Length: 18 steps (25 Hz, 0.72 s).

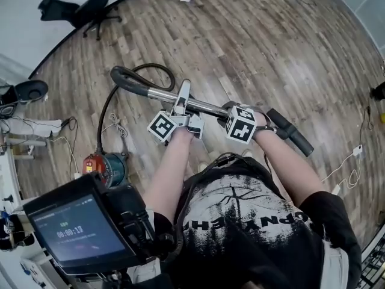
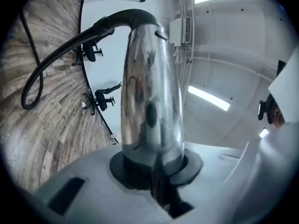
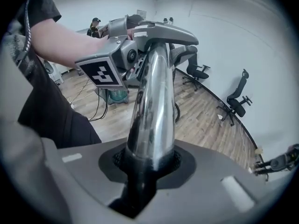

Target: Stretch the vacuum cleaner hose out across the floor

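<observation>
The vacuum cleaner hose [image 2: 60,51] is curling in a loose loop over the wood floor [image 1: 252,47]. It's running from the canister [image 1: 107,168] on the person's left up to the bent black handle of the metal wand [image 1: 161,94]. The wand is hanging crosswise in front of the person, off the floor. The left gripper [image 1: 182,103] is clamping the chrome tube. The right gripper [image 1: 230,109] is clamping it too, just beside, nearer the black end. Office chairs [image 1: 90,8] are sitting back by the wall.
</observation>
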Each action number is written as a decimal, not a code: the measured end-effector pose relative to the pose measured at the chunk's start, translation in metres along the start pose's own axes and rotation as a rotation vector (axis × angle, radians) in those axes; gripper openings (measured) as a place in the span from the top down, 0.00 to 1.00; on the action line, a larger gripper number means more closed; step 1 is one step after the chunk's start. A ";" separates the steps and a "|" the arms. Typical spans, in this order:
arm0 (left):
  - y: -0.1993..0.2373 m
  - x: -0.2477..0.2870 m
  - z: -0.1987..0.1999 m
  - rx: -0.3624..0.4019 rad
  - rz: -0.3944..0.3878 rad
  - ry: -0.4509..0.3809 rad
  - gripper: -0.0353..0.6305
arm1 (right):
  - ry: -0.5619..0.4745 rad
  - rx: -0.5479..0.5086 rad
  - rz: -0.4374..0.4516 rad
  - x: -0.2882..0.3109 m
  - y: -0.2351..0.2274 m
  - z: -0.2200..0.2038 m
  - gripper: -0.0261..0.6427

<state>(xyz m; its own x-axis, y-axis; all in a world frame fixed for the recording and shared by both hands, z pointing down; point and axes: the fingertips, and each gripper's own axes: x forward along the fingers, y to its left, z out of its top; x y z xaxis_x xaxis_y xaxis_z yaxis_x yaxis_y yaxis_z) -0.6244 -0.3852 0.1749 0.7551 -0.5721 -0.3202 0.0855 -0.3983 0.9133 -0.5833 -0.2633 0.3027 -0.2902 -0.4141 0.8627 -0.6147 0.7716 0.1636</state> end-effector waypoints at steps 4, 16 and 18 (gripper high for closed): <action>0.003 -0.001 -0.007 0.001 0.030 -0.004 0.88 | -0.002 -0.024 -0.092 0.003 -0.002 -0.008 0.80; 0.009 0.048 -0.073 0.092 0.107 -0.062 0.87 | -0.043 -0.093 -0.069 -0.022 -0.045 -0.083 0.81; 0.007 0.065 -0.102 0.069 0.098 -0.080 0.87 | -0.048 -0.104 -0.057 -0.032 -0.055 -0.112 0.81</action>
<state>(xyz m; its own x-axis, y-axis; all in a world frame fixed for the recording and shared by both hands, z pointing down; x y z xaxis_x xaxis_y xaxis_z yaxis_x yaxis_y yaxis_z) -0.5088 -0.3519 0.1858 0.7033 -0.6649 -0.2516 -0.0334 -0.3844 0.9226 -0.4583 -0.2385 0.3191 -0.2932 -0.4792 0.8273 -0.5528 0.7910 0.2622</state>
